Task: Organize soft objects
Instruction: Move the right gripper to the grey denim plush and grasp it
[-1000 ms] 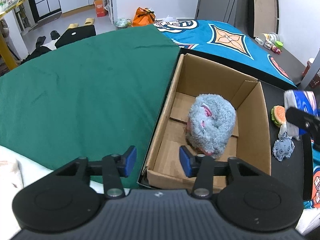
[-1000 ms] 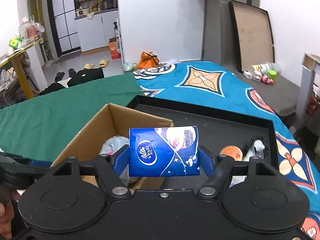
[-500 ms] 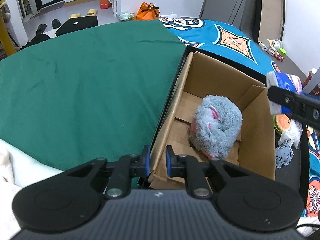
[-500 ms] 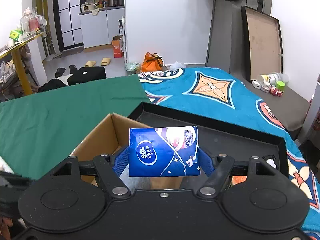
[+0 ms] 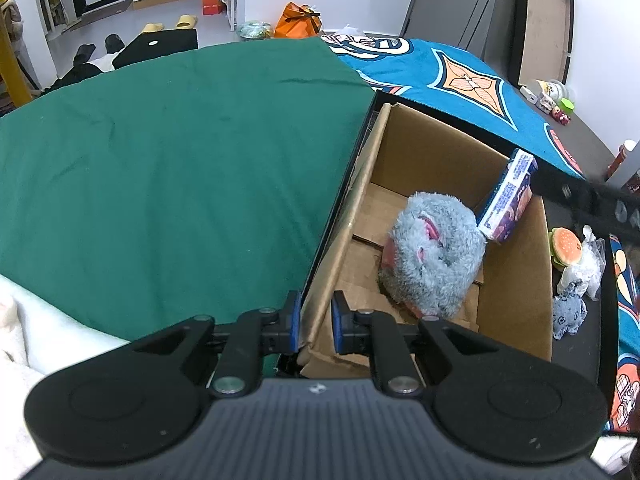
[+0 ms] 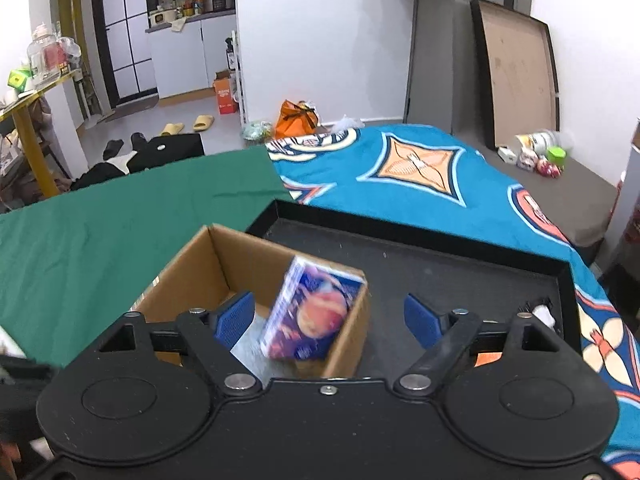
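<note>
The green cloth (image 5: 160, 168) fills the left wrist view from nine to twelve o'clock. At three o'clock sits the cardboard box (image 5: 516, 280) in a black tray (image 6: 440, 256). The left gripper (image 5: 314, 322) pinches the box's near-left wall. Inside lies a grey plush toy (image 5: 434, 256); the tissue pack (image 6: 314, 312), blurred and tilted, is over the box's right edge. The right gripper (image 6: 330, 320) gapes wide, empty.

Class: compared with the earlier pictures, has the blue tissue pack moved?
Yes. The tissue pack has left the open right gripper and tilts down into the cardboard box.
</note>
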`<act>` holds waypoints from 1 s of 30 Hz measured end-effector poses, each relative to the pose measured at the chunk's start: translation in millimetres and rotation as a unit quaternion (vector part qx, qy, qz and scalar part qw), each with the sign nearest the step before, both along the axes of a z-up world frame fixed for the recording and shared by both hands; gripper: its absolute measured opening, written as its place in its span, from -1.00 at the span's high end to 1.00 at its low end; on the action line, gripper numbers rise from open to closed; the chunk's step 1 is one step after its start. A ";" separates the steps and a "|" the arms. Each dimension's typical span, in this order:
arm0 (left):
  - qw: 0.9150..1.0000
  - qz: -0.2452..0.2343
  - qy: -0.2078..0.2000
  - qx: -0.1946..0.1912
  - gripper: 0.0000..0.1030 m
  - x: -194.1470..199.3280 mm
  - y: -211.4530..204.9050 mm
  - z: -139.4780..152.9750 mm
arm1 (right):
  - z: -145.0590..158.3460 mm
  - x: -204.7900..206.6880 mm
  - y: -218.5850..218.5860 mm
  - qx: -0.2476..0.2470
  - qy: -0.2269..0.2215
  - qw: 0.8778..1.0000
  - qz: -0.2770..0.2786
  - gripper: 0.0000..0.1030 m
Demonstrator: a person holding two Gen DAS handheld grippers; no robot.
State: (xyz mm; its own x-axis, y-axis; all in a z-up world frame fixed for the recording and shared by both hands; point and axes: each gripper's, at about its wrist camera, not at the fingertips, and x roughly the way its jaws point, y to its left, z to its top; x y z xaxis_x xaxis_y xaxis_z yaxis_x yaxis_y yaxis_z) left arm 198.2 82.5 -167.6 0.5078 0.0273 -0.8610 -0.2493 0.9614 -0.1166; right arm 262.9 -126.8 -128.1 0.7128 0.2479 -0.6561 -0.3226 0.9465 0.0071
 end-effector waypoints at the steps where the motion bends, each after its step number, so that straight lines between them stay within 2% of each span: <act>1: 1.000 -0.001 0.001 0.003 0.71 0.0 -1.0 0.2 | -0.9 -2.3 -3.0 -0.002 0.003 1.000 -0.001 -0.58; 11: 0.999 -0.009 0.004 0.037 0.62 -0.9 -11.7 5.4 | -12.3 -25.3 -37.9 0.008 0.027 0.999 -0.029 -0.58; 19: 0.997 -0.021 -0.001 0.069 0.09 -2.6 -24.5 10.8 | -22.7 -38.2 -65.5 0.014 0.041 0.998 -0.050 -0.58; 30: 0.994 -0.033 0.007 0.107 -0.16 0.3 -40.3 12.5 | -39.7 -38.8 -98.2 0.034 0.051 0.995 -0.077 -0.58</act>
